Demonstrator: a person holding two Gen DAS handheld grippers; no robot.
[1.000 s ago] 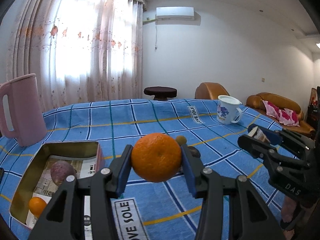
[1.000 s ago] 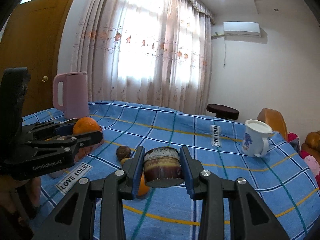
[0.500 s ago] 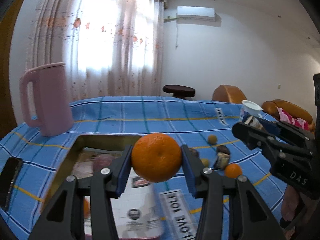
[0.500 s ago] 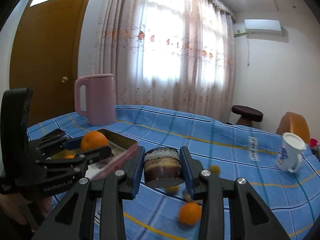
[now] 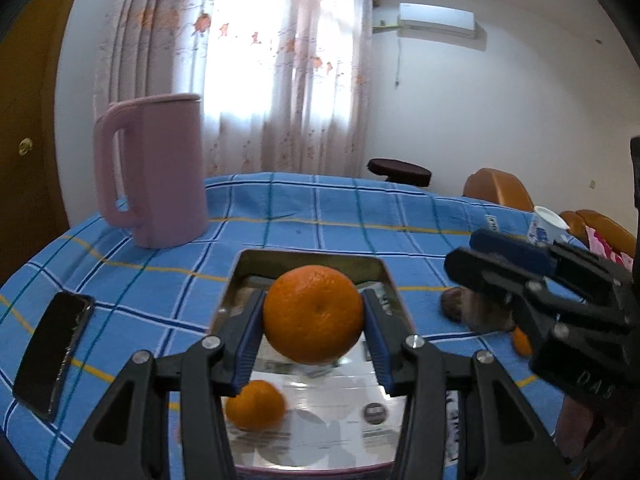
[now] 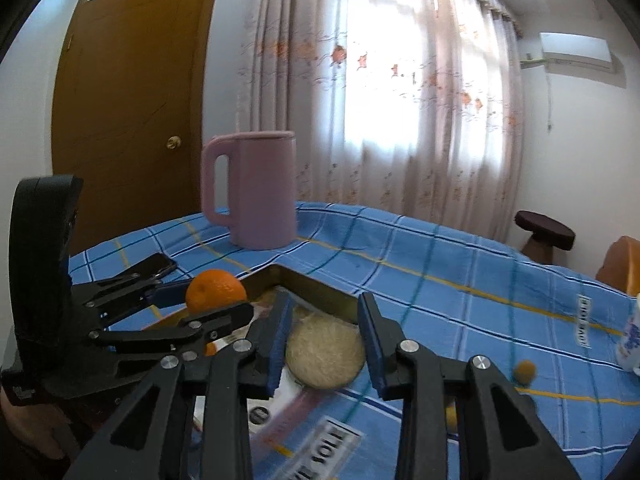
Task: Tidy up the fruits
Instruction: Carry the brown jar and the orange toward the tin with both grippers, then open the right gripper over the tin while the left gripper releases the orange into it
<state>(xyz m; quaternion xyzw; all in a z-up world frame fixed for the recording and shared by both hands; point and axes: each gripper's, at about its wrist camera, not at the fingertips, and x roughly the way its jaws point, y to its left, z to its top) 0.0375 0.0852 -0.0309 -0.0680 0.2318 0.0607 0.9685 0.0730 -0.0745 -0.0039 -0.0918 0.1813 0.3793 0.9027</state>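
Observation:
My left gripper (image 5: pixel 314 304) is shut on a large orange (image 5: pixel 312 320) and holds it in the air over the open metal tin tray (image 5: pixel 308 258). A smaller orange (image 5: pixel 256 404) lies on the printed paper inside the tray. In the right wrist view, my right gripper (image 6: pixel 324 305) holds a round brown fruit piece (image 6: pixel 326 354) with its pale face toward the camera. Its jaws are closing on it, just above the tray's near corner (image 6: pixel 316 288). The left gripper (image 6: pixel 212 300) and its orange (image 6: pixel 216 290) show at the left.
A pink jug (image 5: pixel 156 172) stands behind the tray. A black phone (image 5: pixel 54 354) lies left of it. To the right, a small orange (image 5: pixel 520 340) and a brown fruit (image 5: pixel 452 304) lie on the blue checked cloth. A white mug (image 5: pixel 548 226) stands further back.
Both grippers swung left across the table, from the loose fruits to over the tray. The right gripper's fruit now shows its pale face instead of its brown side.

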